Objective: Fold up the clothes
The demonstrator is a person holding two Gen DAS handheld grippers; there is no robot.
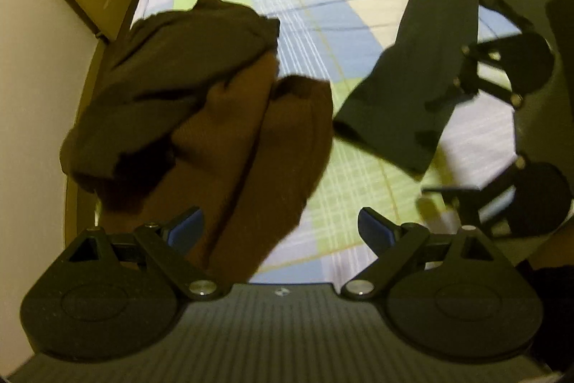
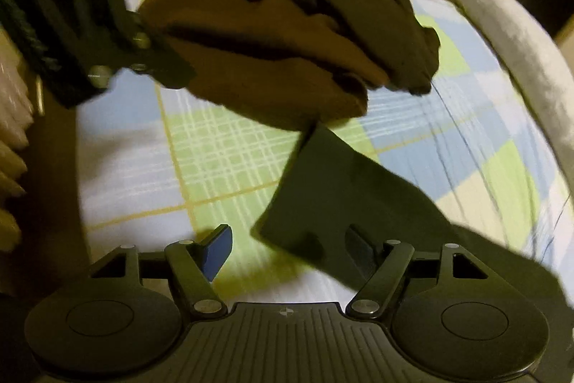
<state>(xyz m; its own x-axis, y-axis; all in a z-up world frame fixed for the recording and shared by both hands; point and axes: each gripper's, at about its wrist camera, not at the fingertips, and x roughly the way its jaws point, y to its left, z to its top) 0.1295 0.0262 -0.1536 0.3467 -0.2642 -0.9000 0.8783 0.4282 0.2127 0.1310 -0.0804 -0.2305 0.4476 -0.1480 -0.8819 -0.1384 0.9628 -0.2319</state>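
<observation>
Both grippers tilt steeply down over a bed with a blue, green and white checked sheet (image 1: 323,24). The left gripper (image 1: 280,232) stands spread, blue pads apart, above the near end of a crumpled brown and dark-olive cloth bundle (image 1: 201,103) at the left. The right gripper (image 2: 287,250) is also spread, its right finger hidden under a flat dark-green garment (image 2: 340,196) lying to the right; no pinch is visible.
</observation>
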